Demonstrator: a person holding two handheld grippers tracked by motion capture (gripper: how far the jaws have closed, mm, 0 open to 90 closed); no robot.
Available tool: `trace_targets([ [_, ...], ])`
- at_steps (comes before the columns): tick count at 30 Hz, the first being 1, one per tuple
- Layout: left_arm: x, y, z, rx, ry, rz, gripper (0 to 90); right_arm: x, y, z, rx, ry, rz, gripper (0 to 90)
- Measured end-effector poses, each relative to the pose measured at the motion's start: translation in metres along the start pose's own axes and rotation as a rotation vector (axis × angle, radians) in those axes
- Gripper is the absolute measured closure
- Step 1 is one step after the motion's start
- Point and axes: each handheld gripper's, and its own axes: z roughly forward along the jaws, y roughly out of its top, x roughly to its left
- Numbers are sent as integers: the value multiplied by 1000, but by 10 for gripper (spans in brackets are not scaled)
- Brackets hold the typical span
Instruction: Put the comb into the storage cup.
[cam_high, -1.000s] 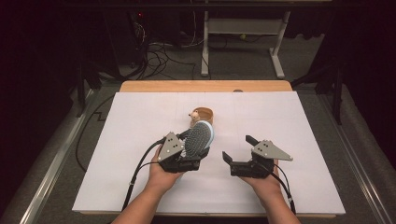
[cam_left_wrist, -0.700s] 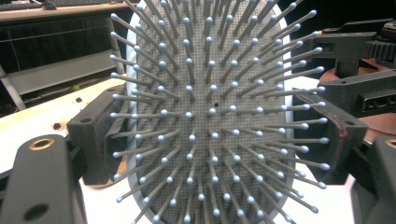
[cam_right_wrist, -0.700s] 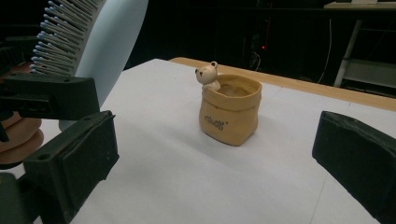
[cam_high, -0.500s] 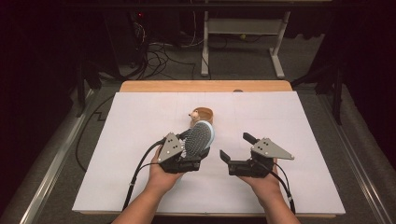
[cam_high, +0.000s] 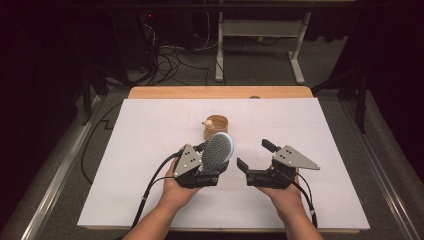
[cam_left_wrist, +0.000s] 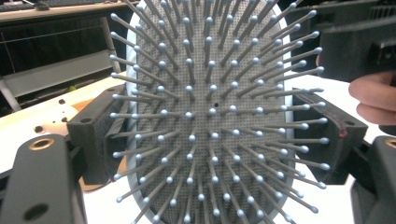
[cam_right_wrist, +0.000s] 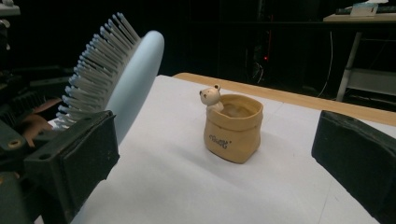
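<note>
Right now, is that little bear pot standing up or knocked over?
Upright. The bear pot sits flat on the white table, its mouth facing up, apart from the hairbrush.

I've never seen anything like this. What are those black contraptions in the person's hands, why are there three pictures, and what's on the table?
There is no robot here: a person holds a hand-operated clamp in each hand, each with two black jaws. The high view looks down on the white table from above the person. The other two pictures come from small cameras riding on the clamps, looking along their jaws.

The left gripper is shut on a light blue hairbrush; its own camera sees the bristles up close. The right gripper is open and holds nothing.

On the table, just beyond the brush, stands a small tan pot shaped like a sack, with a little bear peeking over its rim.
</note>
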Motion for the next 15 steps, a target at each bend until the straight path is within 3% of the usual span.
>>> trace_targets([
  [15, -2, -2, 1, 5, 1, 5, 208, 13, 8, -1, -18, 47, 4, 16],
])
